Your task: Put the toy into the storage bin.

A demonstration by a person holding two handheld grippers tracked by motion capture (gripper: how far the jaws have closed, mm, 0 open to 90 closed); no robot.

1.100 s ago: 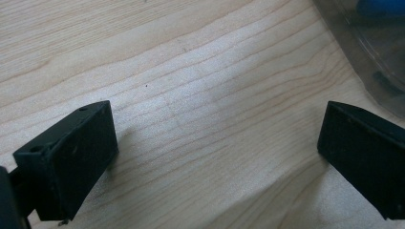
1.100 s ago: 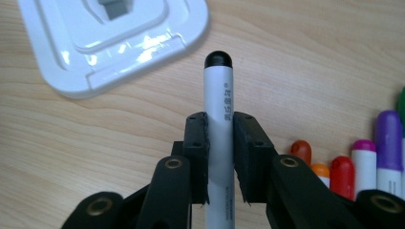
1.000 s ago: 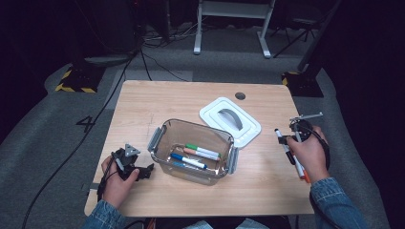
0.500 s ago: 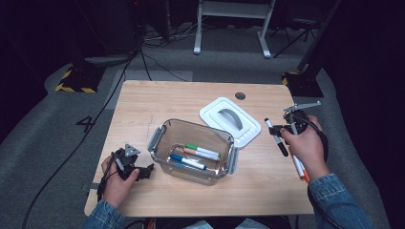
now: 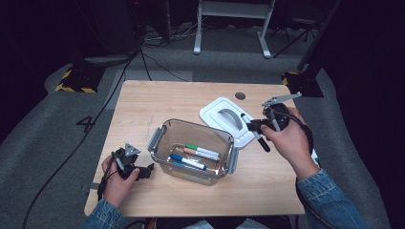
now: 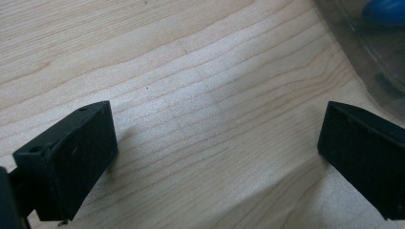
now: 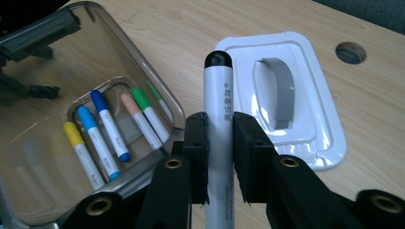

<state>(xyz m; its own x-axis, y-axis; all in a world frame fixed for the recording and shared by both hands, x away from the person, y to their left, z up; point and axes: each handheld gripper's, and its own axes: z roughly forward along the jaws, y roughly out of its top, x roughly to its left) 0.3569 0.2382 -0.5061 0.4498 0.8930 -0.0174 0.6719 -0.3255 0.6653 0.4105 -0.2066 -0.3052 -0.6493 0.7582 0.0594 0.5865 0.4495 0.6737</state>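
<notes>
A white marker with a black cap [image 7: 218, 109] is clamped between the pads of my right gripper [image 7: 219, 138]. In the high view my right gripper [image 5: 254, 128] holds that marker [image 5: 260, 139] in the air over the near right edge of the white lid [image 5: 228, 119]. A clear plastic container [image 5: 162, 138] stands mid-table with several coloured markers [image 5: 196, 155] lying in it; the right gripper view looks down on these markers [image 7: 107, 133]. My left gripper [image 5: 143, 171] rests on the table left of the container. Its jaws [image 6: 215, 143] are wide apart over bare wood.
The white lid [image 7: 315, 119] with a grey handle lies flat behind and right of the container [image 7: 143, 71]. A cable hole [image 5: 240, 95] sits near the table's far edge. A corner of the container [image 6: 367, 52] lies just beyond my left gripper. Dark floor surrounds the table.
My right hand has risen and moved left with the marker, from the table's right edge to the lid's near corner. The left hand has stayed still.
</notes>
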